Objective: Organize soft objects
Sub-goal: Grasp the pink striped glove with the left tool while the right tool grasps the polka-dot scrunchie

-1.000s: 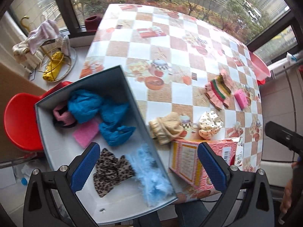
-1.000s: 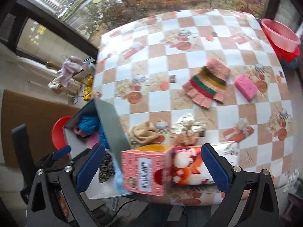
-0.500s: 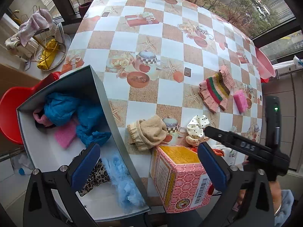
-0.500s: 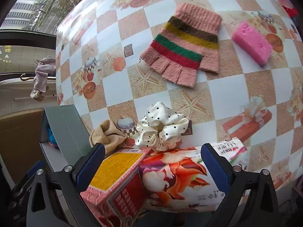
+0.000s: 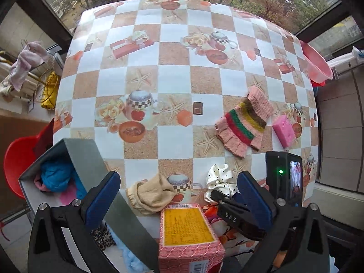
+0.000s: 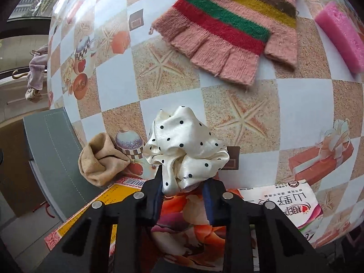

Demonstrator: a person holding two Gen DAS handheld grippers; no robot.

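A white polka-dot scrunchie (image 6: 184, 150) lies near the table's front edge. My right gripper (image 6: 183, 186) is closing on it, and the blue pads press its lower folds. In the left wrist view the scrunchie (image 5: 219, 177) sits just ahead of that gripper's black body (image 5: 236, 213). My left gripper (image 5: 177, 177) hangs open above a beige sock (image 5: 152, 193), holding nothing. A striped knit glove (image 6: 229, 31) and a pink sponge (image 6: 341, 36) lie farther back. The grey box (image 5: 84, 159) at the left holds blue cloth (image 5: 54, 173), leopard fabric (image 5: 102, 238) and light blue fluff (image 5: 132, 257).
A pink tissue box (image 5: 188, 234) and a flat printed packet (image 6: 250, 207) lie at the front edge under both grippers. A red chair (image 5: 18, 159) stands left of the table, a pink basin (image 5: 316, 61) at the far right, and a rack with cloths (image 5: 25, 66) by the window.
My right gripper dropped to the scrunchie and its jaws went from wide open to pinching it. My left gripper slid right, from over the grey box to over the beige sock.
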